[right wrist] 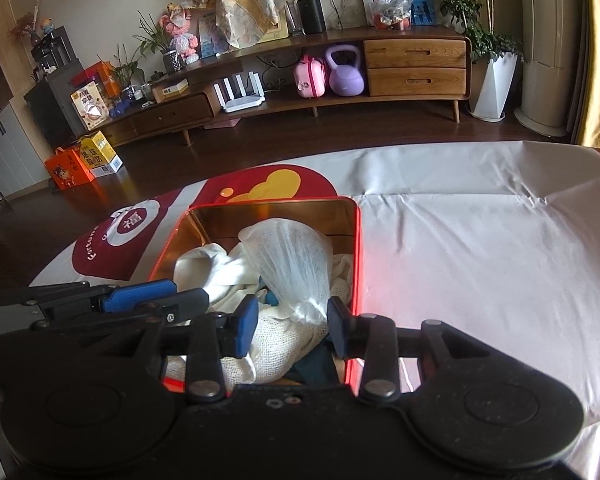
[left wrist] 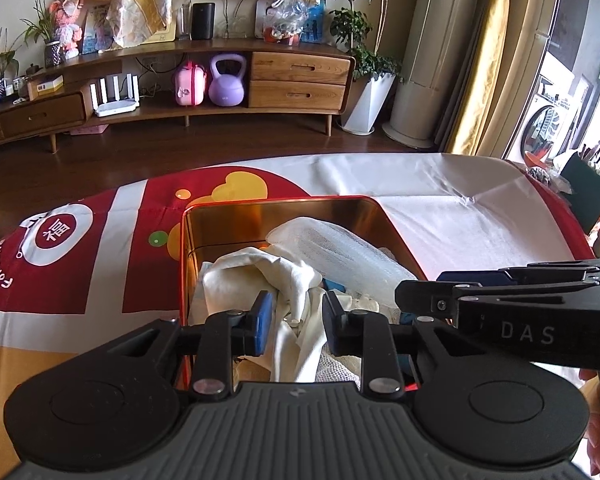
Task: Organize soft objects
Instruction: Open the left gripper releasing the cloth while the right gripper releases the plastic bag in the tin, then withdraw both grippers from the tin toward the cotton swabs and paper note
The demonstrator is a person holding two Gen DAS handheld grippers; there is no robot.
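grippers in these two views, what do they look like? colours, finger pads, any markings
Both are matte black handheld two-finger units. The left gripper and right gripper each have blue pads on black linkage arms with silver pivot pins, and two round black discs flanking the body. Left body is ribbed grey on top; right body is plain black with small screws. White "DAS" lettering shows on the right unit's side in the left wrist view. No cables or sleeves visible.

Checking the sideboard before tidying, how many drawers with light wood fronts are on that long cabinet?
2: the upper drawer and lower drawer stacked at the cabinet's right end.
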